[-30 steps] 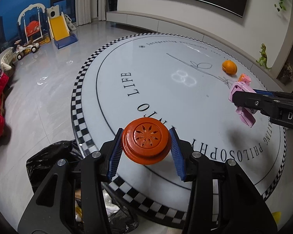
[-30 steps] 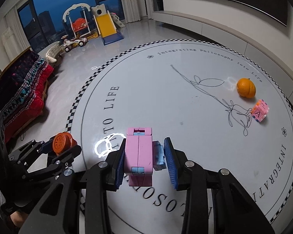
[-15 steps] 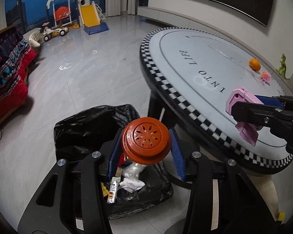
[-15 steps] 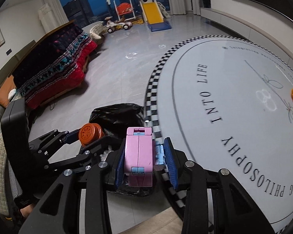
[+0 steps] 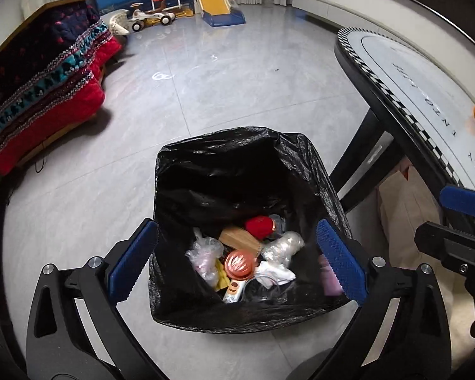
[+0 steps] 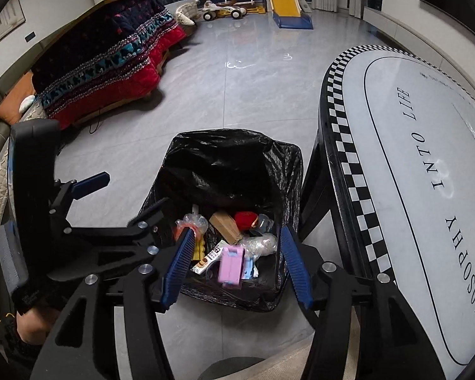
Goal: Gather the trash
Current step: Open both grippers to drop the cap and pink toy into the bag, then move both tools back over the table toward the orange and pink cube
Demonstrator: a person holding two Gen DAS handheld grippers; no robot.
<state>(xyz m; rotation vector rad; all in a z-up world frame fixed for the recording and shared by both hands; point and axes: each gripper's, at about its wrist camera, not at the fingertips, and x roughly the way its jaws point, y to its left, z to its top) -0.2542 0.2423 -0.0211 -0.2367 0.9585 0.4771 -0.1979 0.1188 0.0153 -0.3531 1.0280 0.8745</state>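
Both tongs hang over the black trash bag (image 5: 237, 164) on the floor beside the desk (image 6: 427, 164). The left tongs (image 5: 234, 256) are opening, nothing between them; the orange lid (image 5: 240, 262) lies among the rubbish. The right tongs (image 6: 237, 261) are opening too, the pink block (image 6: 231, 267) loose in the bag below

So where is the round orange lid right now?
The round orange lid lies inside the black trash bag on the floor, in the left wrist view, between a clear plastic bag and white wrappers.
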